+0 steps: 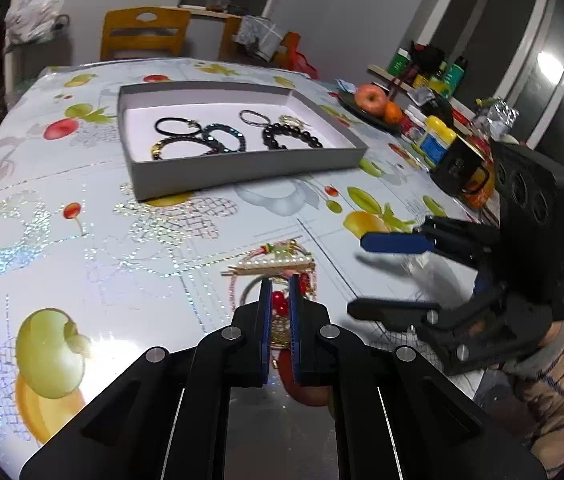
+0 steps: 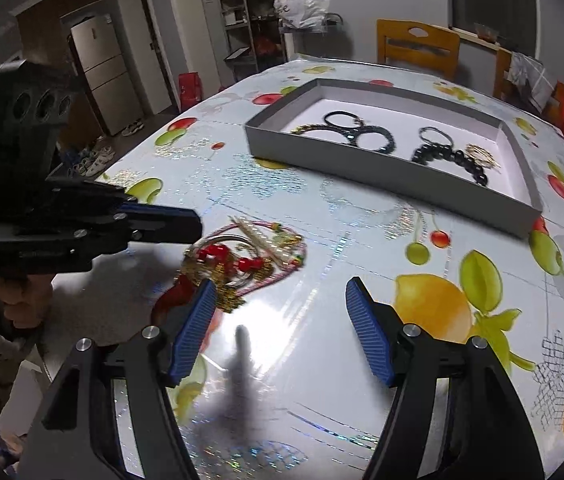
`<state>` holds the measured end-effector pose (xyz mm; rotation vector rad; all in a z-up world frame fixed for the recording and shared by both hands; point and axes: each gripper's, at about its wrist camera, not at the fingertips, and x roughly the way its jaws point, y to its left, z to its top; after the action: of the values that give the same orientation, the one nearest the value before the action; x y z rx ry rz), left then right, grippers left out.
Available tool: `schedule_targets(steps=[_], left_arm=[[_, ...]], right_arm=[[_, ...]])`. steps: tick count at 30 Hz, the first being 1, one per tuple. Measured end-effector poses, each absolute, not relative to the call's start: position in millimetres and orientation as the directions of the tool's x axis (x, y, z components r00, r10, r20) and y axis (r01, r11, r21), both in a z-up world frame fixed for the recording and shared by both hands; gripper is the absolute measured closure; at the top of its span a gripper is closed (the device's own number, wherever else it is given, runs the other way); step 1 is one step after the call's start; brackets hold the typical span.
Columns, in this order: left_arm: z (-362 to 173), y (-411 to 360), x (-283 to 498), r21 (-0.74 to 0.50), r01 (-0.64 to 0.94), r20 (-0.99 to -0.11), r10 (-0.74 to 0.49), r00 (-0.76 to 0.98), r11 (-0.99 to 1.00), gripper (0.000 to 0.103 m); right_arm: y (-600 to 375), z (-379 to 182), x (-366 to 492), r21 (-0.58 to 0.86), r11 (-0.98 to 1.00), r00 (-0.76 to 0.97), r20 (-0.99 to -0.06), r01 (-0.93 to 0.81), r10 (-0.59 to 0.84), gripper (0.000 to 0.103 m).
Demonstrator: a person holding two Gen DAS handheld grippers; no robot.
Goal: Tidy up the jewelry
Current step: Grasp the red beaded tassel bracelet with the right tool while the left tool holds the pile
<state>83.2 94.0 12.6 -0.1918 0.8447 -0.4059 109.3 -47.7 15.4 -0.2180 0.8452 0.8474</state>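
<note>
Left claw point(image 1: 279, 284) squeezed nearly shut, red beads point(image 1: 279, 304) between pads, over jewelry pile point(image 1: 277, 264). Gray tray point(image 1: 241, 168) with bracelets point(image 1: 217, 138) far ahead. Right claw point(image 1: 366, 276) off to right side, wide.

Right claw point(image 2: 282, 296) wide, nothing inside. Pile point(image 2: 241, 260) just ahead-left, under left claw point(image 2: 185, 224). Tray point(image 2: 382, 160) farther ahead.

Home dining room (fridge point(image 2: 99, 76)), fruit-print table point(image 1: 81, 240)
</note>
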Motion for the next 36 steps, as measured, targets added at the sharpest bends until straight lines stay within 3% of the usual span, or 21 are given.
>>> schedule_targets(steps=[4,8,10,12,16,17,28,36], left_arm=[[12,102,84,-0.303,0.235,-0.693,-0.382,0.611,0.924,0.075],[10,113,83,-0.269,0.179,-0.708,-0.321,0.629,0.946,0.066],[9,118,81,-0.259,0.166,-0.712,-0.305,0.633,0.951,0.064],[8,121,79,-0.256,0.162,-0.712,-0.299,0.636,0.953,0.061],[9,122,75,-0.243,0.160,-0.708,-0.287,0.645,0.957,0.052],[10,122,75,-0.241,0.160,-0.707,-0.286,0.647,0.957,0.052],[11,101,73,-0.163,0.231,-0.718,-0.276,0.640,0.959,0.051],[11,83,82,-0.097,0.264,-0.739,-0.247,0.627,0.960,0.051]], right_arm=[[-32,15,105,0.144,0.635,0.349,-0.734,-0.759,0.583,0.038],[-15,12,103,0.139,0.614,0.329,-0.741,-0.777,0.585,0.055],[-5,8,104,0.129,0.608,0.323,-0.752,-0.784,0.575,0.059],[0,6,106,0.121,0.609,0.320,-0.762,-0.784,0.563,0.074],[3,4,108,0.109,0.613,0.325,-0.768,-0.783,0.552,0.089],[2,5,108,0.113,0.612,0.324,-0.766,-0.783,0.556,0.098],[-42,47,102,0.139,0.646,0.409,-0.669,-0.751,0.620,0.099],[-93,62,108,0.138,0.723,0.501,-0.634,-0.677,0.590,0.100]])
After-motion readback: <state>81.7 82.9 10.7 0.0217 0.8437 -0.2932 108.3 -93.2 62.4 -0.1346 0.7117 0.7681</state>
